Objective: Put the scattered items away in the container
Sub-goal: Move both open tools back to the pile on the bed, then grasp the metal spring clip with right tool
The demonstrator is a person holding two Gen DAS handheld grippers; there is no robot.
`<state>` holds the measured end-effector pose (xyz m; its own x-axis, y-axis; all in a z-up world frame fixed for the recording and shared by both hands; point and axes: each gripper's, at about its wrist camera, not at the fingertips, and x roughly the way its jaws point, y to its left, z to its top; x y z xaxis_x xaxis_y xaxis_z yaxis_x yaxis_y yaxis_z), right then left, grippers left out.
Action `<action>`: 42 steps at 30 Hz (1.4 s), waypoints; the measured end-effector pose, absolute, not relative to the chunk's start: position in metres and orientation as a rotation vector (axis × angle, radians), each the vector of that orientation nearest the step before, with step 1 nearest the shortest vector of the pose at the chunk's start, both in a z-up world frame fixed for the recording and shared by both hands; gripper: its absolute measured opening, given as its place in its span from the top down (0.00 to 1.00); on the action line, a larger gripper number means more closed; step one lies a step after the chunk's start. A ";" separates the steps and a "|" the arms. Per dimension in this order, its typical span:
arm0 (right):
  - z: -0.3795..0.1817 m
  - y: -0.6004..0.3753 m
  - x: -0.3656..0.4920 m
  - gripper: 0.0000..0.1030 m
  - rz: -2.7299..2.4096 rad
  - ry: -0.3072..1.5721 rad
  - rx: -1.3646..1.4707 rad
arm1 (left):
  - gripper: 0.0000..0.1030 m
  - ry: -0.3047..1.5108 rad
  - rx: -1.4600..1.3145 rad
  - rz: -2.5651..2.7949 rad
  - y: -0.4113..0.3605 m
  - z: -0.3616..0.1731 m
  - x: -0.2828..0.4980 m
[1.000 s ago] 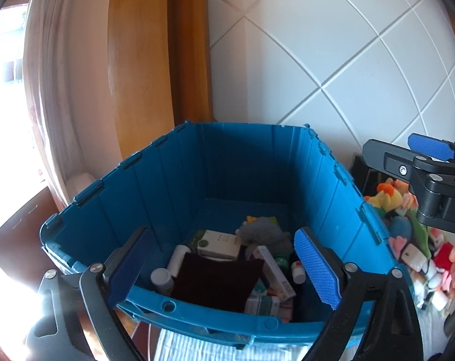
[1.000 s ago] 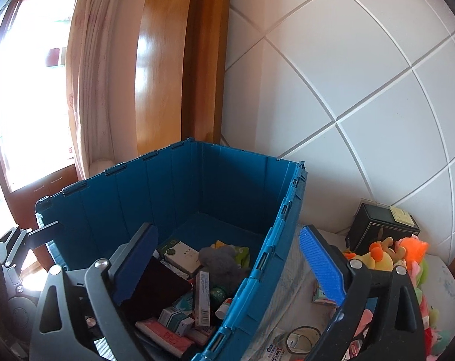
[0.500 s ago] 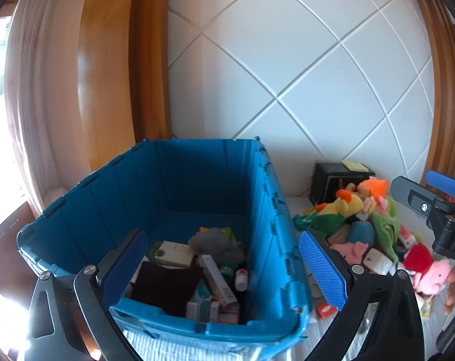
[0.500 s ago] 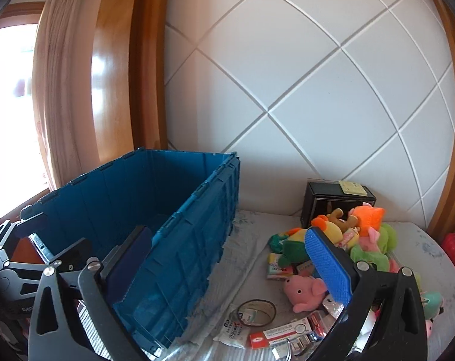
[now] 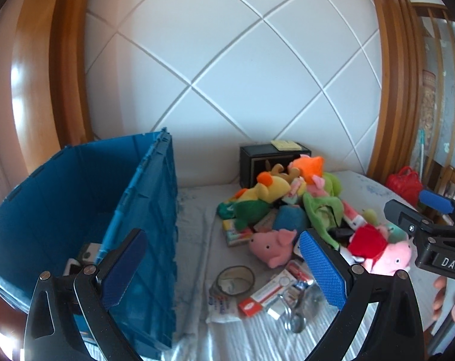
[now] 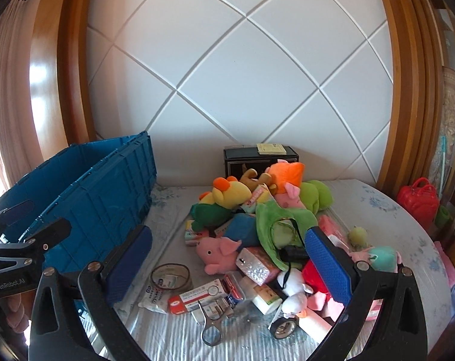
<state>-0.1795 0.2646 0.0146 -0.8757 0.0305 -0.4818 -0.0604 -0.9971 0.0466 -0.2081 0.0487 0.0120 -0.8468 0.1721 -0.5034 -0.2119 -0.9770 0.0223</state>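
The blue crate [image 6: 86, 192] stands at the left of the frame on a pale cloth [image 6: 392, 228]; the toy pile [image 6: 257, 210] fills the centre right, a pink pig [image 6: 218, 249] at its near edge beside a tape ring [image 6: 171, 276]. Both the left gripper [image 5: 224, 267] and the right gripper [image 6: 230, 264] are spread wide, holding nothing.

White letters "DAS" stand on the black body of the right gripper [image 5: 424, 210] at the left view's edge, and "GenRobot.AI" stands on the left gripper [image 6: 29, 222] body in the right view, while print on the boxes and packets is too small to read.
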 end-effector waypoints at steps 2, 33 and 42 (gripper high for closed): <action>0.000 0.279 -0.181 0.00 2.962 0.113 -0.818 | 0.00 0.130 -0.810 2.801 0.066 -0.001 -0.213; -0.237 0.255 -0.256 0.28 2.654 0.315 -1.679 | 0.19 0.288 -1.498 2.509 0.079 -0.241 -0.290; -0.256 0.243 -0.273 0.29 2.612 0.273 -1.756 | 0.18 0.216 -1.547 2.491 0.073 -0.262 -0.329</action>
